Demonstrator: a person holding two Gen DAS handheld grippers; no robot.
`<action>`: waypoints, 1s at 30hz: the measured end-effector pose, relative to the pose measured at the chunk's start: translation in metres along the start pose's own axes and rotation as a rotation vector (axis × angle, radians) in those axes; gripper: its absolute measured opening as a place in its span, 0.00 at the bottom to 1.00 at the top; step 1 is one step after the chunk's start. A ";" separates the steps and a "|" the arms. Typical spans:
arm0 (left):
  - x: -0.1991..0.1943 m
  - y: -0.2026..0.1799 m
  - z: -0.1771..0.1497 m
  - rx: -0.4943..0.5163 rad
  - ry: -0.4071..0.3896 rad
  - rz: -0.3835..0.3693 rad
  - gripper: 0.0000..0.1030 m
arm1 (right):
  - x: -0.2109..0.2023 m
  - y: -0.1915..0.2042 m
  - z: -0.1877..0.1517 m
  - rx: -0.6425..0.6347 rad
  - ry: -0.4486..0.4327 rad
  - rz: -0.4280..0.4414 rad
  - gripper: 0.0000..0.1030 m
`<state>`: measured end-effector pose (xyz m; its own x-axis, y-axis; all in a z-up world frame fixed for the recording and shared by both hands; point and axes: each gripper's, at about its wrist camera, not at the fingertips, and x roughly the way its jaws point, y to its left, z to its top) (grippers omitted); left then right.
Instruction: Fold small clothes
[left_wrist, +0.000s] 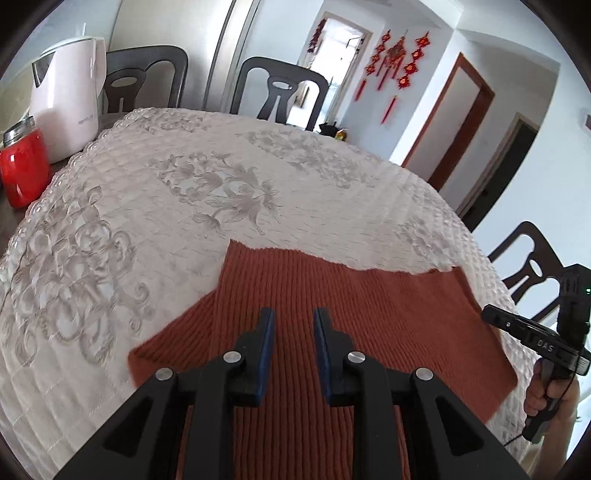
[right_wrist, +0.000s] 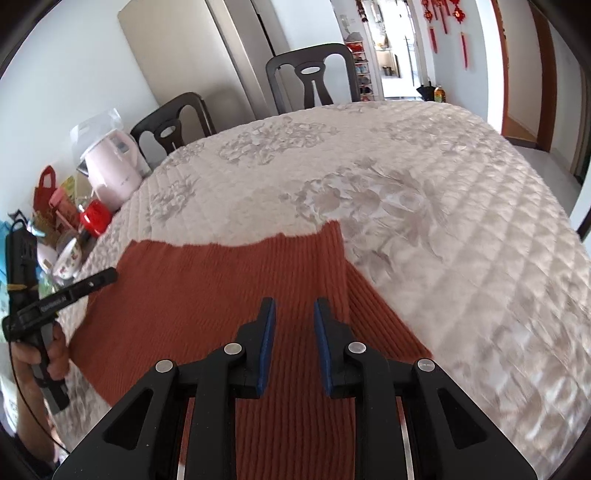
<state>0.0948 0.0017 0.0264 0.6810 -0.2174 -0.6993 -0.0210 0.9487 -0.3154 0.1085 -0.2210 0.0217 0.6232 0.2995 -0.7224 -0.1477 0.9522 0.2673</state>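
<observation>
We hold 2 grippers over a rust-red ribbed knit garment (left_wrist: 351, 325) that lies spread on the near edge of the table, on top of a quilted cream tablecloth (left_wrist: 155, 192) with a pale floral pattern. The left gripper (left_wrist: 294, 321) hovers above the left part of the knit with its blue-padded jaws apart and nothing between them. The right gripper (right_wrist: 294, 314) is likewise released, jaws parted, over the right part of the cloth, beside a raised lengthwise crease. Each wrist view shows the other gripper out beyond the garment's side edge, apart from the fabric

The far edge of the knit runs roughly parallel to the table's near edge, with 1 flap angling off toward the left edge and another toward the right

We judge the knit soft, light and stretchy: it will drape and sag when lifted, and the ribs may let it stretch if pulled hard. The quilted cloth beneath should give some grip, so sliding is unlikely. Best hold, we think, is a pinch at each near corner or along the side hems, taking the full thickness of the knit

At the table's far left corner stand a pink electric kettle (left_wrist: 66, 99) and a red jar (left_wrist: 24, 170), well apart from the work
</observation>
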 end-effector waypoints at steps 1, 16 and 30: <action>0.001 -0.001 0.002 -0.002 -0.003 0.007 0.23 | 0.004 -0.002 0.002 0.015 0.007 0.006 0.20; 0.016 0.013 -0.001 -0.047 -0.018 0.027 0.23 | 0.018 -0.034 0.005 0.152 -0.021 0.037 0.10; -0.011 0.005 -0.017 0.020 -0.027 0.046 0.23 | 0.007 0.037 -0.018 -0.147 0.028 0.073 0.13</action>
<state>0.0743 0.0051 0.0214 0.6989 -0.1673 -0.6953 -0.0384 0.9621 -0.2701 0.0931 -0.1823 0.0152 0.5852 0.3678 -0.7227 -0.3040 0.9257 0.2249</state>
